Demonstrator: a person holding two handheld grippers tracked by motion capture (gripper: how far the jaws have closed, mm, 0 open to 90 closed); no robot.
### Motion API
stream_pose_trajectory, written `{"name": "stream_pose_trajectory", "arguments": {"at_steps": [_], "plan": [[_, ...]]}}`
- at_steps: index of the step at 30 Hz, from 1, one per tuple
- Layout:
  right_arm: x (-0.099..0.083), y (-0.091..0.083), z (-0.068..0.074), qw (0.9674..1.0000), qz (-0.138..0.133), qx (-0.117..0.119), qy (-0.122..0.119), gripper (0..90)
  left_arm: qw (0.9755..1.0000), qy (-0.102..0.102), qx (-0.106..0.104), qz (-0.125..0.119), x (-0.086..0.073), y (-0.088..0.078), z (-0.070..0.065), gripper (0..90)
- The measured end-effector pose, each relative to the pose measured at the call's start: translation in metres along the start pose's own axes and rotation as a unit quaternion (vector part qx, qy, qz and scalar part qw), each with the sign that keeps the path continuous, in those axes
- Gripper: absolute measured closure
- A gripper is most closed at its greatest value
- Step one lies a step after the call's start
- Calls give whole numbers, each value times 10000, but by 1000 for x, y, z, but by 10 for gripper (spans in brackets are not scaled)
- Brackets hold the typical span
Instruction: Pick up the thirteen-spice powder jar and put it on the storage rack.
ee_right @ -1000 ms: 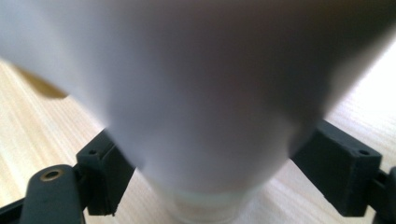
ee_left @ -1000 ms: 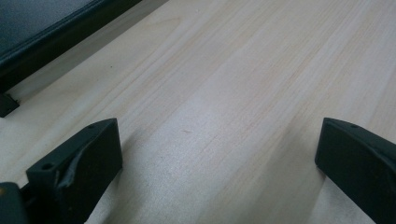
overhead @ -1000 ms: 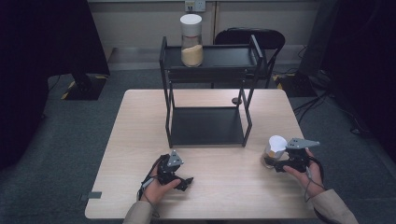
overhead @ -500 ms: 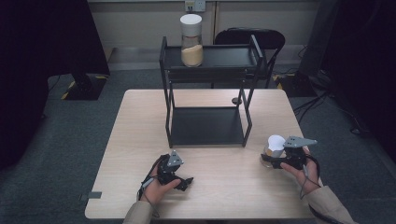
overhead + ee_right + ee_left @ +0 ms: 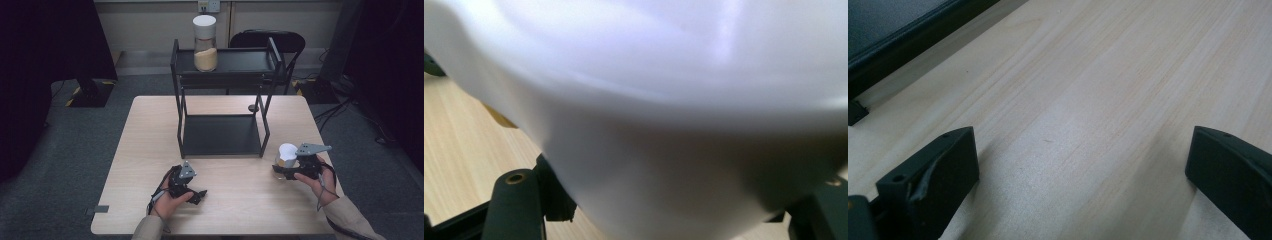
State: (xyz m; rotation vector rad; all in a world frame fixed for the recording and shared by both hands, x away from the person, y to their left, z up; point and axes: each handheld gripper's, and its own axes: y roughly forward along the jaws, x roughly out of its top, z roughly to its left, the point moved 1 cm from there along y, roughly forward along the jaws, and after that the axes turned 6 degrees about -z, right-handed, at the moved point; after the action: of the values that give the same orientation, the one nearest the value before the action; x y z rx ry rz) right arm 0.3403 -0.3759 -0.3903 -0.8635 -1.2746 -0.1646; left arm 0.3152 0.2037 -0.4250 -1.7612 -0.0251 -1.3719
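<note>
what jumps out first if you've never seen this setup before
The black two-tier shelf rack stands at the table's far middle, with a white-lidded jar of tan grains on its top tier. Near the table's right front, the right hand-held gripper is shut on a second white-lidded jar, its lid looming pale in the right gripper view. The left hand-held gripper rests open on bare wood.

Left gripper (image 5: 1083, 175) fingers (image 5: 943, 175) spread wide, pale wooden table (image 5: 1098, 90), black rack base (image 5: 898, 35)
</note>
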Motion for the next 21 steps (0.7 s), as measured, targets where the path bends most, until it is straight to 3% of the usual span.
{"name": "stream_pose_trajectory", "arguments": {"at_steps": [21], "plan": [[49,19,15,9989,99,399,-219,300,10000,1,0,2,0,0,0,0]]}}
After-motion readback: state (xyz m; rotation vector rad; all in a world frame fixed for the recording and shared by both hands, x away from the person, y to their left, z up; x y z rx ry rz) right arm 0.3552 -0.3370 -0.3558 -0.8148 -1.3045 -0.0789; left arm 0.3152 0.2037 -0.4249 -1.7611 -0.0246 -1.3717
